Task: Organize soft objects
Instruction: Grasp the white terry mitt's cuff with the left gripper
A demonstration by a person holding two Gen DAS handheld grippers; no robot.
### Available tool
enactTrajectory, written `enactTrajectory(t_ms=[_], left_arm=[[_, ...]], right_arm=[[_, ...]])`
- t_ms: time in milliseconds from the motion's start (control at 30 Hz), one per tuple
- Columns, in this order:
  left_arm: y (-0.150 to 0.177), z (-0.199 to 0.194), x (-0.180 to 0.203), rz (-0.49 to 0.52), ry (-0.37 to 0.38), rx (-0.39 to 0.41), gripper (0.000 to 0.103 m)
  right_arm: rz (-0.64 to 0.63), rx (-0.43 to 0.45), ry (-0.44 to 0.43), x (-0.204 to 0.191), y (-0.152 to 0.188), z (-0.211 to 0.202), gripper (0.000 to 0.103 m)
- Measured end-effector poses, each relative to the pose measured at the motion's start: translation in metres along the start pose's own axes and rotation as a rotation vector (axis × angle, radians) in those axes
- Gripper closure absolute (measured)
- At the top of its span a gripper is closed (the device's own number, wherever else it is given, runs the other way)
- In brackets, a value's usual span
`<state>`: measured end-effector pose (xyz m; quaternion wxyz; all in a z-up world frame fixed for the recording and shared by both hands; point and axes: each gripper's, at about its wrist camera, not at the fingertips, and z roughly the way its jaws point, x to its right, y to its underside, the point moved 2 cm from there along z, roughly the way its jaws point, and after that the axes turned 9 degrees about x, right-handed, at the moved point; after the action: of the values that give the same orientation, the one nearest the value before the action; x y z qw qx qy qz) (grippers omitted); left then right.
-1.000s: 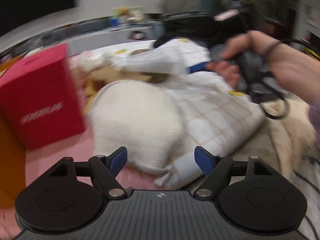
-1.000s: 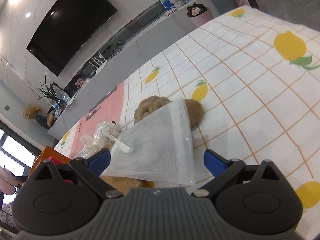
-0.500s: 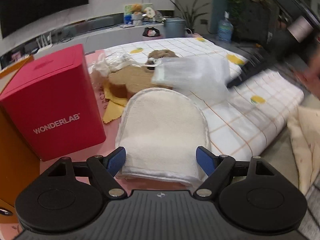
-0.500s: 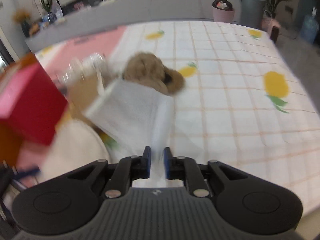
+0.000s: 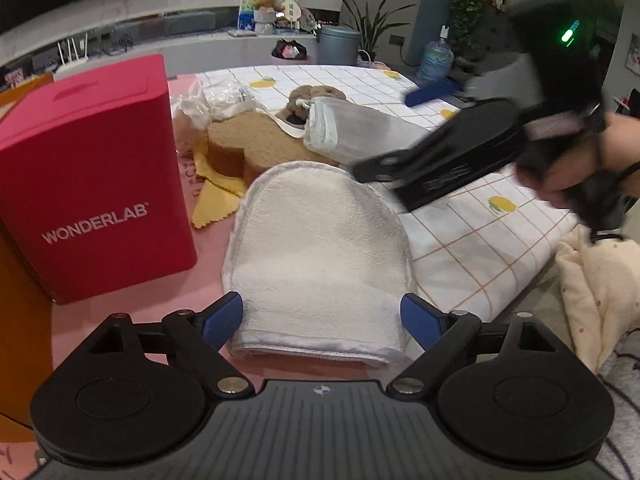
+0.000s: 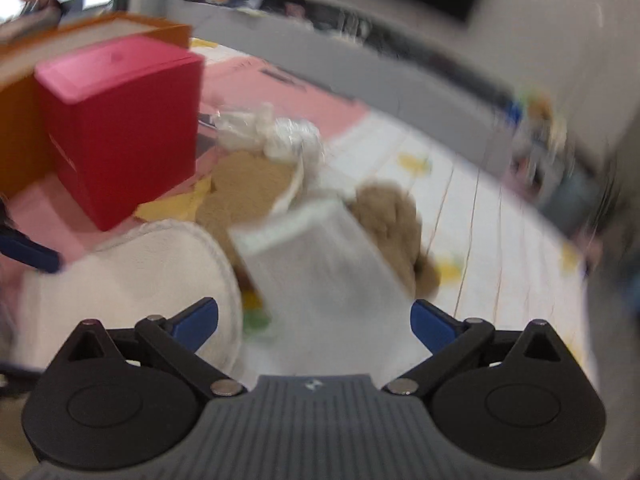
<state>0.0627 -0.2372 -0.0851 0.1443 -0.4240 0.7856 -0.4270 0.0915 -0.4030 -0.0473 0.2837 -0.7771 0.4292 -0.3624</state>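
A white fleece mitt (image 5: 320,248) lies flat on the pink cloth, its cuff between the open fingers of my left gripper (image 5: 322,318); it also shows in the right wrist view (image 6: 132,276). A white mesh pouch (image 5: 352,132) lies just beyond it, over a brown plush toy (image 5: 316,94) and beside a tan sponge (image 5: 252,140). My right gripper (image 6: 314,320) is open and empty, hovering over the near end of the pouch (image 6: 324,276). That view is motion-blurred. The right gripper's body (image 5: 452,152) shows over the pouch's right end.
A red WONDERLAB box (image 5: 88,176) stands at left, against an orange box (image 6: 24,112). A yellow cloth (image 5: 216,196) and a crumpled clear plastic bag (image 5: 212,100) lie behind the mitt. The lemon-print sheet (image 5: 472,232) spreads right; a cream blanket (image 5: 600,280) lies off its edge.
My right gripper, shut on the mesh pouch half a second ago, has opened and let it go on the pile. It swung left. The left gripper has stayed open around the mitt.
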Motion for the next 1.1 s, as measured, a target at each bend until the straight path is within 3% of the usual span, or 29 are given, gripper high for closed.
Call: enactTrajectory(t_ms=[167, 267, 500, 600, 667, 800, 867, 1000, 1067, 1100], left_arm=[[-0.002, 0.004, 0.001, 0.004, 0.037, -0.020, 0.000], [0.000, 0.005, 0.005, 0.017, 0.052, -0.019, 0.000], [0.001, 0.010, 0.010, 0.023, 0.061, -0.014, 0.000], [0.000, 0.013, 0.012, 0.025, 0.052, -0.015, 0.000], [0.001, 0.015, 0.016, 0.056, 0.038, -0.017, 0.000], [0.007, 0.017, 0.028, 0.149, -0.007, -0.018, 0.000], [0.011, 0.018, 0.034, 0.205, -0.029, -0.021, 0.000], [0.015, 0.021, 0.039, 0.240, -0.049, -0.016, 0.000], [0.015, 0.021, 0.037, 0.222, -0.048, -0.004, 0.000], [0.015, 0.021, 0.036, 0.213, -0.046, 0.002, 0.000]], right_arm=[[-0.026, -0.055, 0.002, 0.001, 0.004, 0.020, 0.003], [0.057, -0.087, 0.054, 0.017, 0.012, 0.024, 0.003], [0.139, -0.097, 0.024, 0.020, 0.018, 0.032, 0.005], [0.142, -0.104, 0.003, 0.018, 0.017, 0.033, 0.012], [0.148, -0.116, -0.013, 0.017, 0.017, 0.032, 0.021], [0.145, -0.160, -0.006, 0.014, 0.015, 0.031, 0.030], [0.142, -0.165, -0.012, 0.012, 0.014, 0.028, 0.050], [0.158, -0.183, -0.034, 0.010, 0.012, 0.023, 0.066], [0.184, -0.202, -0.046, 0.012, 0.013, 0.023, 0.086], [0.204, -0.215, -0.050, 0.014, 0.013, 0.023, 0.088]])
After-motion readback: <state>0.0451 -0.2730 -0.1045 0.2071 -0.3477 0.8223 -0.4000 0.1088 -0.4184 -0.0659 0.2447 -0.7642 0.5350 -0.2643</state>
